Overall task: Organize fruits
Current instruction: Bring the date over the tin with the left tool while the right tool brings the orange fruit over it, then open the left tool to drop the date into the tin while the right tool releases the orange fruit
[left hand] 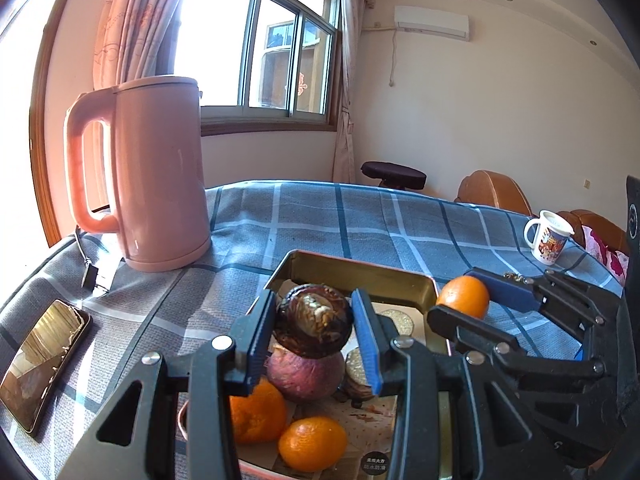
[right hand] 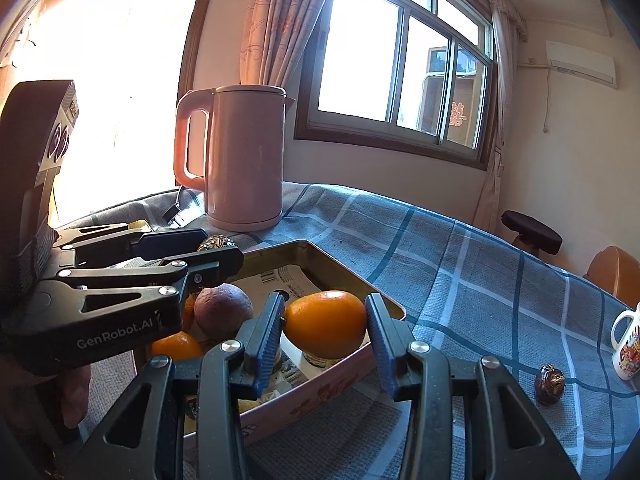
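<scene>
A rectangular tin tray (left hand: 416, 280) (right hand: 356, 376) sits on the blue checked tablecloth. In it lie a purple round fruit (left hand: 306, 376) (right hand: 223, 312) and two oranges (left hand: 313, 443) (left hand: 256, 416). My left gripper (left hand: 316, 334) is shut on a dark brown wrapped fruit (left hand: 314, 326) and holds it above the tray. My right gripper (right hand: 325, 330) is shut on an orange (right hand: 325, 330) (left hand: 464, 296) over the tray's right rim. Another dark wrapped fruit (right hand: 551, 383) lies on the cloth to the right.
A pink kettle (left hand: 156, 172) (right hand: 244, 156) stands at the back left with its cord. A phone (left hand: 40, 364) lies at the left edge. A printed mug (left hand: 550, 237) (right hand: 628, 346) stands at the right. Round foil pieces (left hand: 358, 368) lie in the tray.
</scene>
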`<state>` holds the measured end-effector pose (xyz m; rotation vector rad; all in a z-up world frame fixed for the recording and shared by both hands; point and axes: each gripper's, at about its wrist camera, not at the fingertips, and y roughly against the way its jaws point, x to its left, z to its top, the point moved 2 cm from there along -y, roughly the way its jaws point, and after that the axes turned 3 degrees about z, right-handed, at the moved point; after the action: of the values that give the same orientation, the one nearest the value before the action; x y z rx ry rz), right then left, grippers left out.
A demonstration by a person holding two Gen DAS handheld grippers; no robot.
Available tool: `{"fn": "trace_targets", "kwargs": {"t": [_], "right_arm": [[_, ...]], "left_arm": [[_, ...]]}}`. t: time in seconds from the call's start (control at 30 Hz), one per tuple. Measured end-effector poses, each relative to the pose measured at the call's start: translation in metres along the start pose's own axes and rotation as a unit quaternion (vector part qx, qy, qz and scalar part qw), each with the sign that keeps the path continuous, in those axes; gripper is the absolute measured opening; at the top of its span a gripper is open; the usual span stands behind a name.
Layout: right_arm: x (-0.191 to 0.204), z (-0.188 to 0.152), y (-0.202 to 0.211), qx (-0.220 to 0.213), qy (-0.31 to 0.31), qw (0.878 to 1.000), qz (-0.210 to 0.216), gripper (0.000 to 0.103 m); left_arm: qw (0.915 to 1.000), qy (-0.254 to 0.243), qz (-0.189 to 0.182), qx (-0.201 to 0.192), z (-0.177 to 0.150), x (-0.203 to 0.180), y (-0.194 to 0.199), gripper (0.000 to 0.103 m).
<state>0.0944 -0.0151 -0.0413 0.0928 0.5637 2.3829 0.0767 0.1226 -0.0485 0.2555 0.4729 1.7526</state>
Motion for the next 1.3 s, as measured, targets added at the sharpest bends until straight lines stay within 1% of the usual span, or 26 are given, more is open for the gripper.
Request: {"fn": "trace_targets", "kwargs": {"t": [0.4,0.67,0.93,1.1,1.2,1.23,1.27,1.3], "right_arm": [[0.015,0.001,-0.014,0.017,0.007,1.0,0.015,0.044],[0.02,0.0,-0.024,0.039,0.016,0.999,0.023,0.044],[0.023,-0.002,-0.036,0.066,0.02,0.997,0.033,0.044],[0.023,-0.004,-0.038,0.075,0.017,0.996,0.035,0.044],[0.023,-0.005,-0.042,0.087,0.015,0.995,0.04,0.045],[0.023,-0.006,-0.043,0.091,0.016,0.995,0.042,0.045],[0.024,-0.006,-0.043,0.09,0.016,0.995,0.042,0.048],[0.024,-0.006,-0.042,0.09,0.017,0.995,0.043,0.053]], "left_arm": [[0.9997,0.011,0.006,0.019,0.0,0.015,-0.007,0.041],[0.9995,0.014,0.007,0.026,0.0,0.019,-0.01,0.041],[0.9991,0.009,0.006,0.041,0.0,0.018,-0.017,0.041],[0.999,0.006,0.008,0.045,0.0,0.018,-0.018,0.041],[0.9989,0.004,0.011,0.045,0.0,0.017,-0.018,0.044],[0.9989,0.003,0.012,0.044,0.0,0.017,-0.018,0.047],[0.999,0.002,0.014,0.043,0.0,0.017,-0.018,0.053],[0.999,0.002,0.017,0.041,0.0,0.017,-0.017,0.057]]}}
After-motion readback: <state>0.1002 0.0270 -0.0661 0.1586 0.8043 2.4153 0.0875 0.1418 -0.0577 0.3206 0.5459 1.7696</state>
